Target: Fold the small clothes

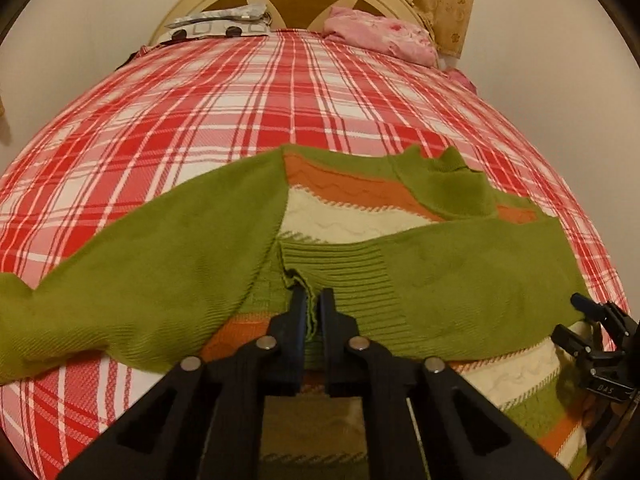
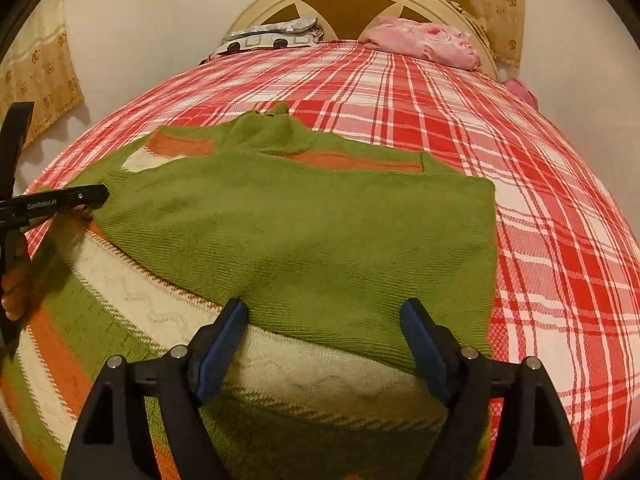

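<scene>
One green striped sweater lies flat on the plaid bed, collar far, both sleeves folded crosswise. Left gripper fingers pinch its ribbed cuff; right gripper fingers spread wide, unclamped.

Warm, dim indoor light. Strong fisheye bending curves the bed and blackens the corners. The grippers cast soft shadows just below the sweater; its knit looks slightly blurred.

Ribbed matt knit sweater, woven plaid cloth bedspread, matt plastic tool
</scene>
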`<state>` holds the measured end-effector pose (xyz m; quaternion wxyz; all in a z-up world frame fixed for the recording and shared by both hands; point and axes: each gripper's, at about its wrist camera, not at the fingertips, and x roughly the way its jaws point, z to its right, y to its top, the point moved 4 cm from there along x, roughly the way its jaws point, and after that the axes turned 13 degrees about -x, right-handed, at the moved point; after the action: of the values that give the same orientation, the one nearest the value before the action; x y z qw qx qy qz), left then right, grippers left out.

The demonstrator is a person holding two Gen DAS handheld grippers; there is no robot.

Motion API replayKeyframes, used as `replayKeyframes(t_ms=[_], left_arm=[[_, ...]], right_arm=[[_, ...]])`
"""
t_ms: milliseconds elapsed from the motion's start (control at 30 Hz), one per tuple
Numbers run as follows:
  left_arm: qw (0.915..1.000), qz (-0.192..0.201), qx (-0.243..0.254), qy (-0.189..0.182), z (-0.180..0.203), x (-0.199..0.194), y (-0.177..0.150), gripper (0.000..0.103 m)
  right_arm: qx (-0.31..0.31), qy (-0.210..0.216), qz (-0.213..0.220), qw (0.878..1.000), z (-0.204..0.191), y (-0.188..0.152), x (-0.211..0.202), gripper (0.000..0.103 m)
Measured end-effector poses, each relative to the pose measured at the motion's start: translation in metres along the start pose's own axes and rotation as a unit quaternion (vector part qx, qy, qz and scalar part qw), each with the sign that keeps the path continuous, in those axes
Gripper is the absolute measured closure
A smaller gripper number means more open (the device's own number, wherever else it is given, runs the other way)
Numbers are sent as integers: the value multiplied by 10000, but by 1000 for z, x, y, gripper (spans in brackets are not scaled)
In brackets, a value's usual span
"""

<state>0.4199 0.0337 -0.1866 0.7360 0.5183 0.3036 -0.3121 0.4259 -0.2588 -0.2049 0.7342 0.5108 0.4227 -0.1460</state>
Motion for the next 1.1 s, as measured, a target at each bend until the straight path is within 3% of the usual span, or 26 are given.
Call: replayKeyframes(t_ms=[233,333,467,500,567,600,633,767,800,867,900,967,1000,1100], left_arm=[[9983,560,142,83,-4,-30,12,99],[9979,538,236,286,-12,-25,13,99],[9992,339,158,174,-21,-14,7,99],[9991,363,103,206,-21,-13,7,95],[9997,196,-48,163,-20,-7,7,67],[9998,114,-147,90,-19,-4,8,41],[9997,181,-167,15,-15,-5,7,32],[9995,289,82,-22,-1,-3,7,31],[9997,211,150,-13,3,3,7,32],[9997,103,207,24,6,10,5,44],[9997,32,225,11,8,14,5,57],[9995,84,269,144,9,15,5,70],[9994,132,304,91,10,13,4,97],[9993,172,315,70,9,6,3,99]], right_arm=[[-31,-60,5,10000,-1,-1,-1,22],[44,50,83,9999,2,3,-9,21],[323,-8,824,9961,19,16,-45,21],[359,-66,890,9954,23,18,-50,21],[386,-202,876,9952,26,18,-52,21],[368,-232,858,9954,27,17,-51,21],[320,-255,823,9958,26,14,-49,21],[357,-270,789,9959,26,2,-45,21],[406,-272,841,9953,28,1,-47,21],[504,-300,971,9935,32,0,-52,21],[523,-294,1007,9931,33,-1,-53,21],[519,-276,1003,9932,32,-2,-53,21],[508,-249,953,9938,31,-3,-50,21],[492,-236,837,9950,29,-5,-43,21]])
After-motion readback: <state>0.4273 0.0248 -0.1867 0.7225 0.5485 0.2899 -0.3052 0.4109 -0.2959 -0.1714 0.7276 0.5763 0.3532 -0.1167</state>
